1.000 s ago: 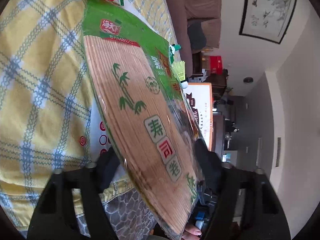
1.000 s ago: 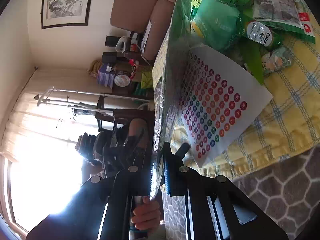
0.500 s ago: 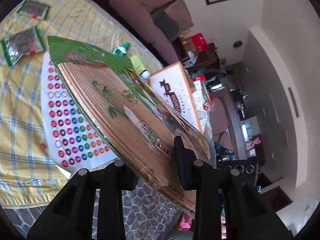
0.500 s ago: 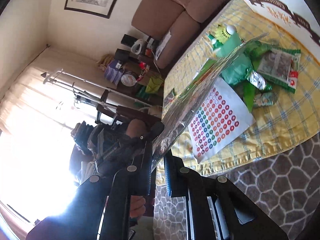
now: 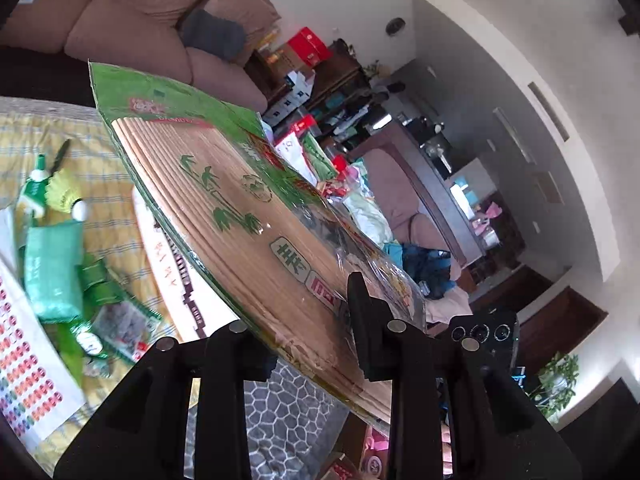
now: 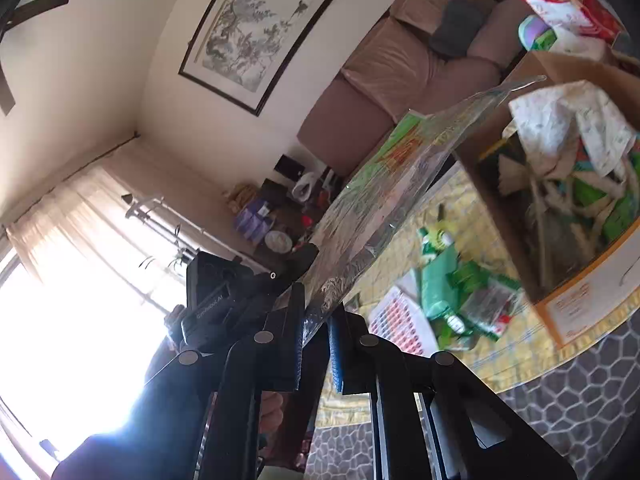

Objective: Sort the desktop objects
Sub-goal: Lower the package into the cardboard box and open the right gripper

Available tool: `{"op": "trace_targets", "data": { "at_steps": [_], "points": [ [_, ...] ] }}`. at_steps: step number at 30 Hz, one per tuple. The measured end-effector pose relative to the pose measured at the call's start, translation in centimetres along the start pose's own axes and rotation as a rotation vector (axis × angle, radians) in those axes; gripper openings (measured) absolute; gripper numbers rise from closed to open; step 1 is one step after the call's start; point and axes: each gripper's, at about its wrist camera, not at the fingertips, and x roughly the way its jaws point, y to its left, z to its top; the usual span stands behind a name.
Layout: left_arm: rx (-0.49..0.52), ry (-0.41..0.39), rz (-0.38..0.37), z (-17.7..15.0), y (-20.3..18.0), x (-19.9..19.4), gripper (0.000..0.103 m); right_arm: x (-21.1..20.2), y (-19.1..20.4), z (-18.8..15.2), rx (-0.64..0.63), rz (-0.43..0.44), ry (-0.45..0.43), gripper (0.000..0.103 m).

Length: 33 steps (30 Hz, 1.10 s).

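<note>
Gripping sushi mat pack [image 5: 248, 216] edges

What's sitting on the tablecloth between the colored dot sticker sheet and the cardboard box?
In the right wrist view, green snack packets lie on the yellow checked cloth between the sticker sheet and the cardboard box.

Both wrist views close, sharing tablecloth [image 5: 100, 184]

Glossy plastic-wrapped bamboo mat [image 5: 248, 216]; woven tablecloth [image 5: 108, 184]
</note>
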Motion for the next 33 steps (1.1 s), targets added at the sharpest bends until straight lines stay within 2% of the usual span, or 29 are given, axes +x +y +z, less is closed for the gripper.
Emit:
{"op": "trace_targets", "data": {
  "at_steps": [3, 5, 10, 13, 16, 17, 18, 19, 20, 23, 27, 28, 30, 31, 33],
  "points": [
    [-0.001, 0.049, 0.004, 0.8, -0.4, 5.3, 0.027, -1.9, -3.4, 2.6, 0.016, -0.062, -0.045, 0.010],
    [-0.002, 0.088, 0.035, 1.0, 0.2, 8.8, 0.027, -2.4, -6.3, 3.8, 0.040, -0.106, -0.063, 0.010],
    [0.047, 0.224, 0.186, 0.6, 1.0, 15.7, 0.028, -2.3, -13.6, 4.7, 0.120, -0.215, -0.054, 0.011],
    [0.105, 0.295, 0.272, 0.4, 0.4, 17.8, 0.030, -2.3, -15.9, 4.3, 0.134, -0.262, -0.040, 0.011],
    [0.120, 0.321, 0.351, 0.2, -0.2, 17.9, 0.033, -2.2, -16.6, 4.1, 0.124, -0.287, -0.008, 0.012],
    [0.126, 0.327, 0.372, -0.7, 1.0, 16.9, 0.034, -2.0, -16.6, 4.0, 0.121, -0.293, 0.003, 0.012],
    [0.138, 0.331, 0.400, -1.3, 1.4, 16.2, 0.040, -1.9, -16.4, 4.1, 0.114, -0.304, 0.009, 0.012],
    [0.146, 0.330, 0.447, -1.4, 1.0, 15.9, 0.051, -1.8, -16.1, 4.1, 0.103, -0.321, 0.018, 0.013],
    [0.147, 0.325, 0.491, -1.9, 1.4, 15.4, 0.079, -1.7, -15.8, 4.1, 0.096, -0.343, 0.031, 0.014],
    [0.122, 0.310, 0.464, -1.4, 1.0, 14.2, 0.083, -1.4, -14.7, 4.1, 0.063, -0.408, 0.066, 0.016],
    [0.128, 0.233, 0.439, -0.7, 0.0, 10.9, 0.083, -1.7, -13.8, 4.0, 0.106, -0.440, 0.128, 0.017],
    [0.130, 0.225, 0.439, -0.6, -0.4, 10.2, 0.083, -1.9, -13.1, 3.9, 0.092, -0.458, 0.150, 0.023],
    [0.144, 0.217, 0.431, -0.5, -1.1, 9.2, 0.083, -3.0, -11.2, 3.6, 0.056, -0.464, 0.168, 0.041],
    [0.155, 0.215, 0.435, -0.5, -1.5, 8.8, 0.083, -3.7, -10.5, 3.5, 0.037, -0.480, 0.169, 0.058],
    [0.161, 0.212, 0.441, -0.6, -1.9, 8.4, 0.083, -4.7, -8.9, 3.5, -0.019, -0.519, 0.154, 0.060]
  ]
}}
